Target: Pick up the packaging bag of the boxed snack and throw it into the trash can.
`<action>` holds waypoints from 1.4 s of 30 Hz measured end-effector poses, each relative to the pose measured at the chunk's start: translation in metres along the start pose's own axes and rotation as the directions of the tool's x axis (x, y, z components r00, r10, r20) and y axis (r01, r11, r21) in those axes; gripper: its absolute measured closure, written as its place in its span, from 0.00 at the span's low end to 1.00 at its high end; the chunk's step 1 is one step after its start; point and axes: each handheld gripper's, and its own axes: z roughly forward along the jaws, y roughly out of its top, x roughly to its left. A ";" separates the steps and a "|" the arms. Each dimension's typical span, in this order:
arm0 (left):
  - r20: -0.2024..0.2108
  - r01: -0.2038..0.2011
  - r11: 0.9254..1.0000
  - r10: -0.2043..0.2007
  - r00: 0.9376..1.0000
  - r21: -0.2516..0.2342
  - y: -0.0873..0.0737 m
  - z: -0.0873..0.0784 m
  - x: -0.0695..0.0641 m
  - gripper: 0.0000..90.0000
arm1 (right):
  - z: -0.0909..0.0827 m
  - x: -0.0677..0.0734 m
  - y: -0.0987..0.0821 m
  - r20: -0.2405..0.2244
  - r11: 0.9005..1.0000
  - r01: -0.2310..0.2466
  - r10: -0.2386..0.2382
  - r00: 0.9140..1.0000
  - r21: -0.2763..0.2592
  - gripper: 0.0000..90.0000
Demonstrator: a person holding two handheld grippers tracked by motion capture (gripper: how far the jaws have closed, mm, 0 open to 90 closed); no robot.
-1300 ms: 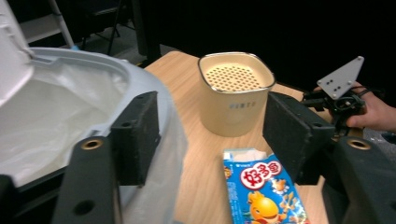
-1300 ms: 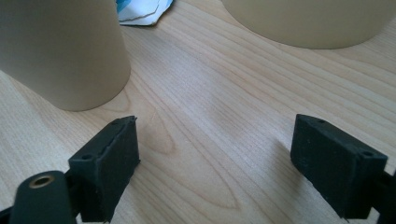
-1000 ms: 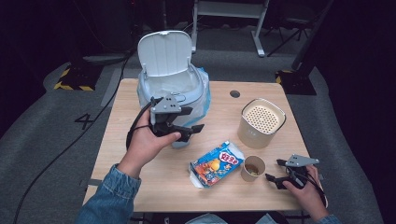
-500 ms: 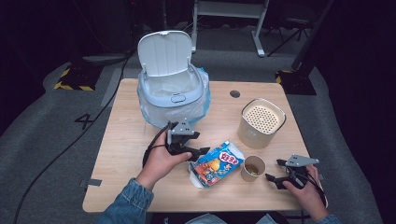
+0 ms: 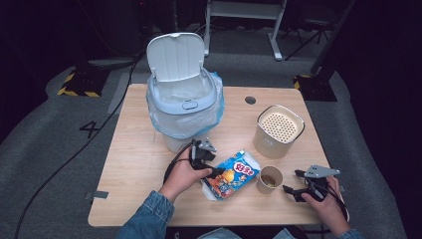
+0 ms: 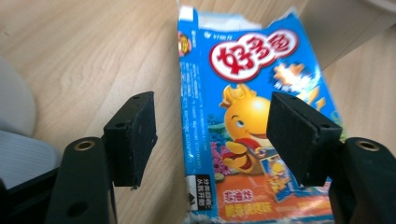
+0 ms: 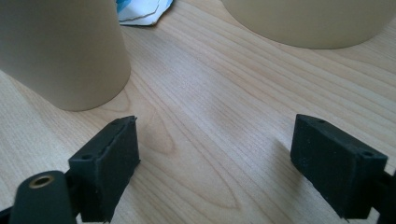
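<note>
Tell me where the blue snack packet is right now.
In the high view the blue snack packet lies flat on the table's near middle, left of the paper cup, with the open left gripper at its left edge.

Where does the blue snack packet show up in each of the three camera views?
High view: blue snack packet lies bottom centre, beside the left gripper.
Left gripper view: centre, beneath the open jaws.
Right gripper view: a torn corner at top left.
Shared landmark: the paper cup, next to the packet.
</note>
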 end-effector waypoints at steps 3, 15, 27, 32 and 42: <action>0.006 0.017 1.000 -0.017 1.000 0.026 -0.002 0.010 0.004 0.37 | 0.000 0.000 0.000 0.000 1.000 0.000 0.000 1.000 0.000 0.17; 0.026 0.055 0.993 -0.058 0.998 0.100 -0.002 0.030 0.008 0.36 | 0.000 0.000 0.000 0.000 1.000 0.000 0.000 1.000 0.000 0.17; 0.013 0.077 0.986 -0.079 0.997 0.147 0.002 0.029 0.004 0.76 | 0.000 0.000 0.000 0.000 1.000 0.000 0.000 1.000 0.000 0.17; -0.012 0.060 0.985 -0.058 0.998 0.163 0.003 0.027 0.007 0.90 | 0.000 0.000 0.000 0.000 1.000 0.000 0.000 1.000 0.000 0.17; 0.046 0.066 0.997 -0.068 0.997 0.035 0.008 -0.001 0.009 0.96 | 0.000 0.000 0.000 0.000 1.000 0.000 0.000 1.000 0.000 0.17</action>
